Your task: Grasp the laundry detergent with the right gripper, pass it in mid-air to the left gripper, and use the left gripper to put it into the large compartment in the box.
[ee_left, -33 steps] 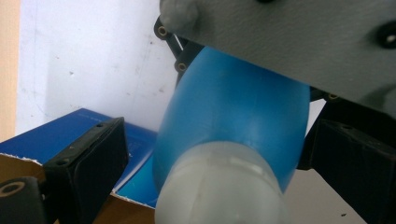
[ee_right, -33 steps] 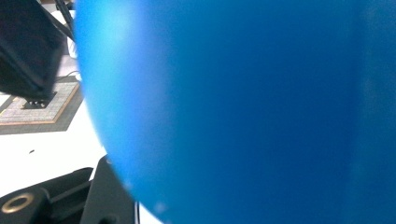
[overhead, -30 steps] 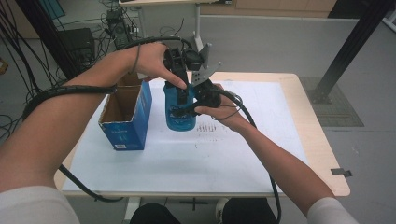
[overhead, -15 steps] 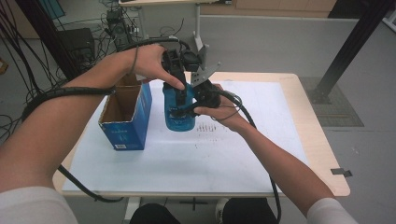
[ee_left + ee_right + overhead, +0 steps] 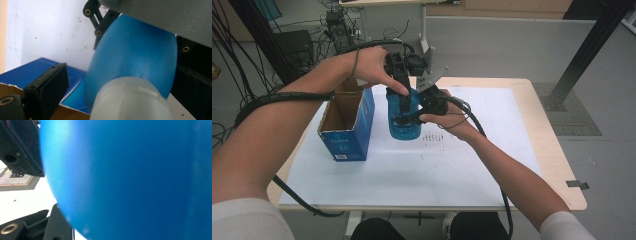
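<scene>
Both forearms reach in from below and meet above the desk's middle. The left gripper (image 5: pixel 404 102) points down, jaws spread apart. The right gripper (image 5: pixel 409 119) comes in from the side, jaws clamped tight.

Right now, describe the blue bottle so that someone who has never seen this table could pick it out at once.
Start at the white sheet covering the wooden table. At its back left stands an open blue cardboard box; the bottle is just to the right of it, between the left gripper and right gripper. Unlike the square box, it is rounded, see-through blue plastic with a white neck.
</scene>
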Tool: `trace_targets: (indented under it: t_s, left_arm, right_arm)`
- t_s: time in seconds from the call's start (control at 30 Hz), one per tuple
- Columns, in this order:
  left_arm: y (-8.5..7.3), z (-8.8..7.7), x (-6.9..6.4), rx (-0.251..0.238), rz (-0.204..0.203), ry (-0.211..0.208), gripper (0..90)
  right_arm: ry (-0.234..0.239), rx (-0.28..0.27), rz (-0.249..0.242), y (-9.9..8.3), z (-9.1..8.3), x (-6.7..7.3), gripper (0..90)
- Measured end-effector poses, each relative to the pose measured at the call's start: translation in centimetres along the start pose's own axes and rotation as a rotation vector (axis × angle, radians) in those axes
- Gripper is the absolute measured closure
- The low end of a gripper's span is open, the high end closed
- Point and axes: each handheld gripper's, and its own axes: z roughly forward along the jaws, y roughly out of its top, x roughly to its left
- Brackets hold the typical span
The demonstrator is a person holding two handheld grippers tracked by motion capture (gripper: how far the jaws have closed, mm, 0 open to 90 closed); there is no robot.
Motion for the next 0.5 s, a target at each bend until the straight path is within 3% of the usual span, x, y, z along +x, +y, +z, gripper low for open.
trace_targets:
  t_s: [0.5]
  left_arm:
    - [0.07, -0.23, -0.11, -0.003, 0.001, -0.004, 5.0]
  right_arm:
    - [-0.004, -0.002, -0.002, 0.12, -0.24, 0.06, 44.3]
